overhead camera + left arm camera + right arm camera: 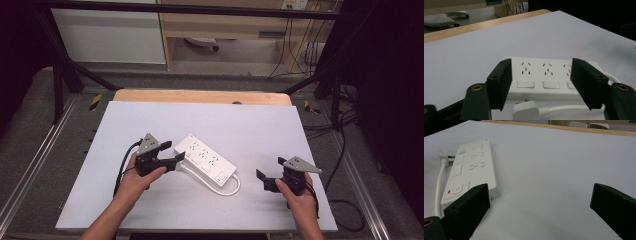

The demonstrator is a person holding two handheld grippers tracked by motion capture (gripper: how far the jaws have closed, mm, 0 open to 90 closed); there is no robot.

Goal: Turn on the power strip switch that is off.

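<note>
A white power strip (205,160) with three socket groups and switches lies slantwise in the middle of the white table (150,120). Its white cable (232,187) loops round the near end and back along its side, ending in a plug (524,111). My left gripper (174,152) is at the strip's left end. In the left gripper view the strip (544,75) lies just beyond the open left gripper (541,62), and the plug rests low between the jaws, untouched. My right gripper (270,167) is open to the right of the strip, apart from it. The right gripper view has the strip (471,167) at its left, past the right gripper (540,187).
A wooden tabletop edge (200,96) runs along the far side of the white surface. Black frame bars (65,75) stand at the back corners, and loose cables (345,150) lie on the floor to the right. Shelving stands beyond the table.
</note>
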